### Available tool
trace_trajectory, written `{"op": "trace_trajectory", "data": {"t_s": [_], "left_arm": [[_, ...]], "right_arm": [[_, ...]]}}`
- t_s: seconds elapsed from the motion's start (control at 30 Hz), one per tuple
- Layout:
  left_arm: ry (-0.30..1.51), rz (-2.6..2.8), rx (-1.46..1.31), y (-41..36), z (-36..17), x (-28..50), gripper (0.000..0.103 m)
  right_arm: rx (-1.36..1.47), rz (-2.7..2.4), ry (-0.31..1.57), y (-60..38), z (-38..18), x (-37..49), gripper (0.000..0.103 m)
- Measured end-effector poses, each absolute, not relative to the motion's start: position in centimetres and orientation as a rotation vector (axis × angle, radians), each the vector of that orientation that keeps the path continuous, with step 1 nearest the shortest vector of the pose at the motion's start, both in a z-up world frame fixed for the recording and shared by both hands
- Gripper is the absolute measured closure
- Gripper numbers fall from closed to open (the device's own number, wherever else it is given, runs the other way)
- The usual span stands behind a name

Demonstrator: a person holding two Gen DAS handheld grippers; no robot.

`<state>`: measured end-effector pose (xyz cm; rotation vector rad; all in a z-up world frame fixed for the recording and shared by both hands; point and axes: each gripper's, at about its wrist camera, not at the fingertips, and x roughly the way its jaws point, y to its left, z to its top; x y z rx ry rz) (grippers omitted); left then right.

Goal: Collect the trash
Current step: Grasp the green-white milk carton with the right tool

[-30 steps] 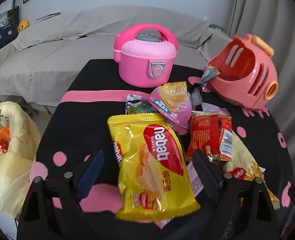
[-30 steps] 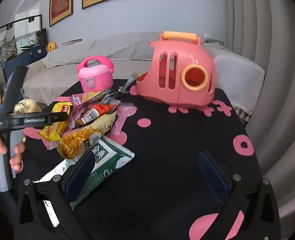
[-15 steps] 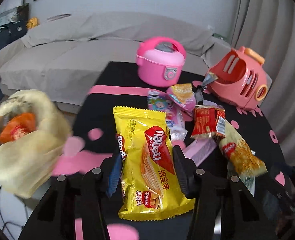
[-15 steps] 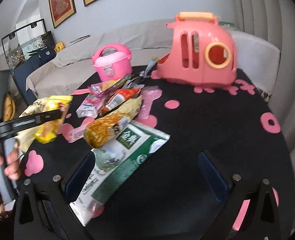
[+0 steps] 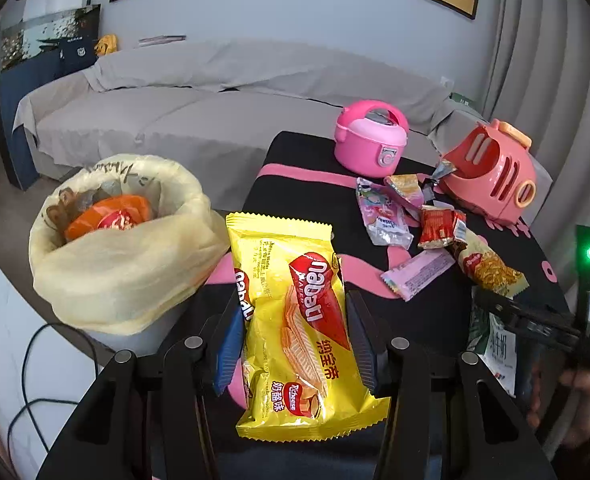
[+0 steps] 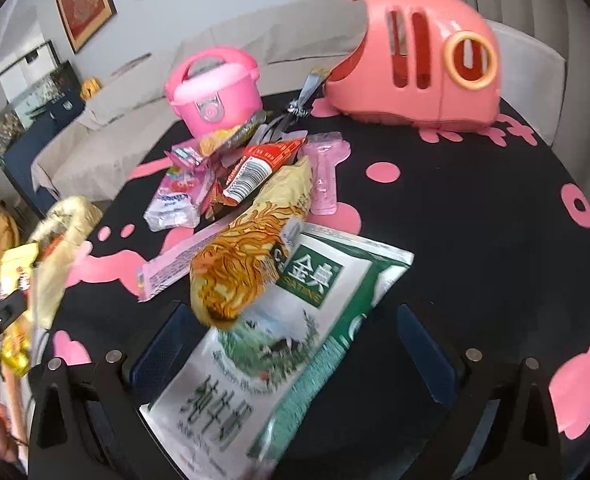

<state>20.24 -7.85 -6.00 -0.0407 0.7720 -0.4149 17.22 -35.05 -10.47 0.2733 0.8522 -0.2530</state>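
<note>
My left gripper point(image 5: 293, 336) is shut on a yellow Nabati wafer packet point(image 5: 295, 304) and holds it lifted off the table, just right of the yellow trash bag point(image 5: 123, 248). The bag stands open beside the table with an orange wrapper point(image 5: 111, 218) inside. My right gripper point(image 6: 291, 344) is open, its jaws either side of a green and white milk pouch point(image 6: 279, 360) lying on the black table point(image 6: 475, 240). A yellow noodle packet point(image 6: 251, 256) overlaps the pouch's far end. Red, pink and clear wrappers point(image 6: 251, 168) lie behind it.
A pink toy rice cooker point(image 5: 371, 140) and a salmon toy toaster point(image 6: 427, 52) stand at the table's far side. A grey sofa point(image 5: 175, 96) runs behind. A black cable point(image 5: 35, 380) lies on the floor below the bag.
My left gripper closed on the Nabati packet, lifted it and carried it left toward the trash bag. My right gripper moved forward and down over the milk pouch, still open.
</note>
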Motion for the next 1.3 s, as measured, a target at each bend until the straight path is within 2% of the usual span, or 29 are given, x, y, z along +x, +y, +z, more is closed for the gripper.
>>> {"op": "trace_trajectory", "data": {"t_s": [0.03, 0.1, 0.17, 0.27, 0.37, 0.4, 0.53, 0.57, 0.6, 0.8, 0.83, 0.87, 0.93, 1.0, 1.3], "left_arm": [[0.776, -0.416, -0.049, -7.5, -6.1, 20.2, 0.053], [0.779, -0.409, -0.058, -7.0, -6.3, 20.2, 0.054], [0.779, -0.4, -0.064, -6.5, -6.4, 20.2, 0.054], [0.778, -0.399, -0.086, -6.0, -6.2, 20.2, 0.054], [0.76, -0.397, -0.099, -5.3, -5.6, 19.8, 0.054], [0.751, -0.397, -0.105, -5.1, -5.3, 19.6, 0.054], [0.719, -0.396, -0.113, -4.4, -4.2, 18.8, 0.054], [0.708, -0.395, -0.114, -4.2, -3.9, 18.5, 0.054], [0.7, -0.396, -0.115, -4.1, -3.6, 18.2, 0.054], [0.677, -0.393, -0.133, -3.0, -2.5, 17.3, 0.053], [0.677, -0.391, -0.137, -2.7, -2.4, 17.2, 0.053], [0.678, -0.388, -0.14, -2.5, -2.4, 17.1, 0.053], [0.678, -0.385, -0.139, -2.2, -2.3, 16.9, 0.053], [0.677, -0.381, -0.134, -2.1, -2.3, 16.8, 0.053], [0.716, -0.378, -0.105, -2.9, -3.5, 16.7, 0.053]], "right_arm": [[0.253, -0.259, 0.853, -34.9, -10.5, 17.4, 0.002], [0.206, -0.256, 0.853, -34.7, -10.6, 17.6, 0.015], [0.189, -0.242, 0.851, -34.6, -10.4, 17.4, 0.018], [0.201, -0.204, 0.856, -34.8, -10.0, 16.8, 0.03], [0.197, -0.166, 0.832, -34.4, -8.7, 15.6, 0.035], [0.19, -0.155, 0.822, -34.1, -8.3, 15.3, 0.043], [0.17, -0.111, 0.765, -33.1, -6.2, 14.0, 0.05], [0.164, -0.098, 0.75, -32.9, -5.7, 13.6, 0.08], [0.154, -0.083, 0.752, -32.5, -5.3, 13.6, 0.098], [0.153, -0.056, 0.731, -31.9, -4.4, 13.1, 0.092], [0.162, -0.056, 0.729, -32.0, -4.4, 13.0, 0.077], [0.172, -0.052, 0.728, -32.1, -4.5, 12.8, 0.043], [0.195, -0.042, 0.67, -32.3, -4.2, 11.9, 0.002], [0.164, -0.017, 0.652, -32.1, -4.2, 11.4, 0.001], [-0.01, 0.006, 0.818, -30.1, -8.1, 14.5, 0.003]]}}
